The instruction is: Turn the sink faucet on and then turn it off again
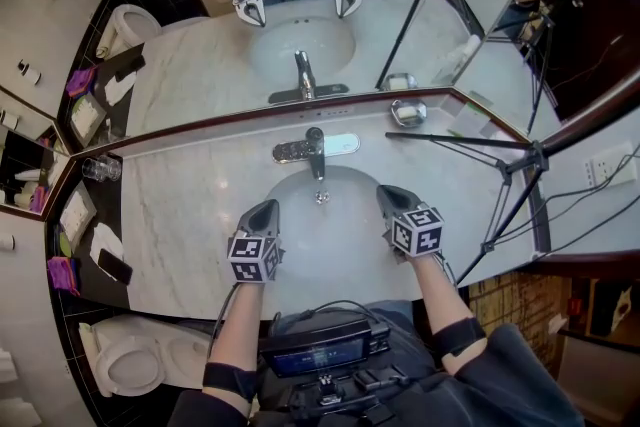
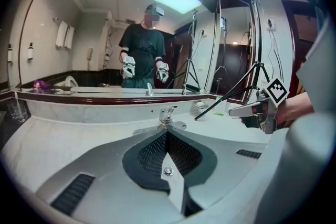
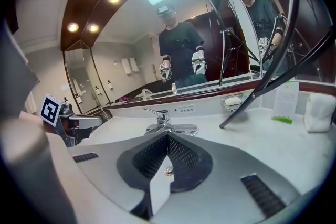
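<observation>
The left tool (image 1: 267, 208) is held over the near left part of the sink basin (image 1: 330, 240), and in the left gripper view (image 2: 167, 135) its jaws are seen pressed together with nothing between them. The right tool (image 1: 388, 196) is held over the near right part of the basin, well apart from the left one; in the right gripper view (image 3: 168, 137) its jaws are likewise closed and empty. The faucet (image 1: 316, 151) is mounted at the back of the basin, in the middle of the counter (image 1: 185, 215) and just below the mirror (image 1: 200, 65), and neither tool touches it. A soap dish (image 1: 408, 112) is set to the faucet's right, a glass (image 1: 100, 169) stands at the counter's far left, and a tripod (image 1: 510, 180) leans over the right side.
</observation>
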